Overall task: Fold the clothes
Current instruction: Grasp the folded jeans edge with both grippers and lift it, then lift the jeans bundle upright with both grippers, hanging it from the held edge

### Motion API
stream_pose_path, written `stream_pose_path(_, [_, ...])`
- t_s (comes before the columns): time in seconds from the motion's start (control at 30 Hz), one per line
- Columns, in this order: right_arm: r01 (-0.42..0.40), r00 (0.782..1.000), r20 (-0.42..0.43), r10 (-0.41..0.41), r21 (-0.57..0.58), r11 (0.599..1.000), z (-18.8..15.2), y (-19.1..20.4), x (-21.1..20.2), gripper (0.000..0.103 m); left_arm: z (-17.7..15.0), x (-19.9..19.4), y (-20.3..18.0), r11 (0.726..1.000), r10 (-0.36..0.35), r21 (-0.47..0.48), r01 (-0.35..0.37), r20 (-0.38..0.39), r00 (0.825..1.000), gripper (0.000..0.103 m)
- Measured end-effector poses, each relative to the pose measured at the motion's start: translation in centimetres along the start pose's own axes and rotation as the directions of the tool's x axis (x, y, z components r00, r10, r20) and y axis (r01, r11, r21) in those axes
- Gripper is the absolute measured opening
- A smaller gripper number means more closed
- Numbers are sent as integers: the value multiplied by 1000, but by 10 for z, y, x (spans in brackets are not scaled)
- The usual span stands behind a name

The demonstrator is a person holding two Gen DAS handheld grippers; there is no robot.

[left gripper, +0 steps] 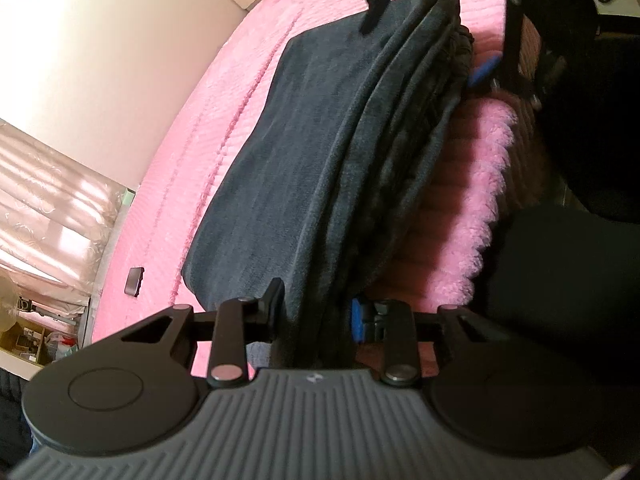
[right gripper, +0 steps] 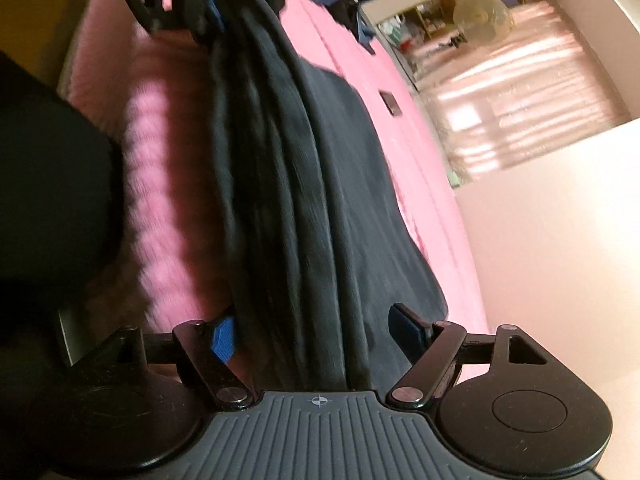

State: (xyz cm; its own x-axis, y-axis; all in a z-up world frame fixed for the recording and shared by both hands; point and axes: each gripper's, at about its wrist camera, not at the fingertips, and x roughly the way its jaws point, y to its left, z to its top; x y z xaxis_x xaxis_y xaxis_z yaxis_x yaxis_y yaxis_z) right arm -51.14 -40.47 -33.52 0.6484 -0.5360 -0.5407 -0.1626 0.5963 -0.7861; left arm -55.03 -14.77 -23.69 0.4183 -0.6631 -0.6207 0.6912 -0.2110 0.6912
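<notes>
Trousers, dark and folded, lie lengthwise along the pink bedspread's near edge, one end pinched in the left gripper, the other between the right gripper's spread, untouching fingers.

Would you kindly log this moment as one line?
left gripper: shut on dark garment | right gripper: open around it | pink bedspread beneath

One dark grey folded fleece garment lies on one pink fluffy bedspread. One small dark rectangular object sits on the bedspread beside the garment. Two black two-finger grippers flank the garment. Perhaps one round pale fan stands beyond the bedspread.
</notes>
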Motion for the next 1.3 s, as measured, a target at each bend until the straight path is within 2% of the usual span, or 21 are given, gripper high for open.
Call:
stream_pose_path(0.1, [-9, 1000, -10, 9, -15, 1000, -5, 0, 3, 66, -2, -2, -1, 1000, 4, -2, -4, 0, 1000, 29])
stream_pose_path(0.2, [-6, 1000, -4, 6, -29, 1000, -5, 1, 5, 64, -3, -4, -1, 1000, 6, -4, -6, -2, 1000, 30])
stream_pose_path(0.67, [36, 999, 32, -32, -138, 990, -3, 8, 34, 64, -5, -7, -3, 1000, 13, -2, -13, 7, 1000, 32])
stream_pose_path(0.8, [22, 999, 37, -19, -96, 995, -1, 0, 40, 63, -7, -6, -6, 999, 33, 7, -33, 21, 999, 34])
stream_pose_path(0.83, [12, 999, 37, -9, -84, 996, 1, -3, 41, 54, -8, -6, -9, 999, 48, 20, -49, 25, 999, 36])
stream_pose_path(0.93, [-5, 999, 50, 7, -40, 999, 6, -11, 35, 37, -11, -5, -19, 991, 102, 80, -105, 43, 994, 43])
stream_pose_path(1.0, [-8, 998, 62, 8, 3, 1000, 11, -20, 29, 34, -14, -4, -26, 982, 138, 124, -144, 57, 989, 51])
stream_pose_path(1.07, [0, 997, 72, -1, 17, 1000, 16, -26, 25, 34, -17, -1, -32, 971, 166, 165, -173, 59, 984, 53])
stream_pose_path(1.17, [2, 998, 66, -2, 4, 1000, 23, -26, 24, 34, -21, 5, -37, 959, 185, 209, -191, 52, 981, 52])
stream_pose_path(1.23, [20, 998, 64, -19, -24, 1000, 24, -17, 24, 35, -22, 7, -37, 961, 175, 209, -182, 53, 983, 40])
stream_pose_path(1.3, [39, 998, 57, -36, -44, 998, 19, -6, 22, 39, -21, 8, -35, 966, 157, 201, -164, 48, 986, 36])
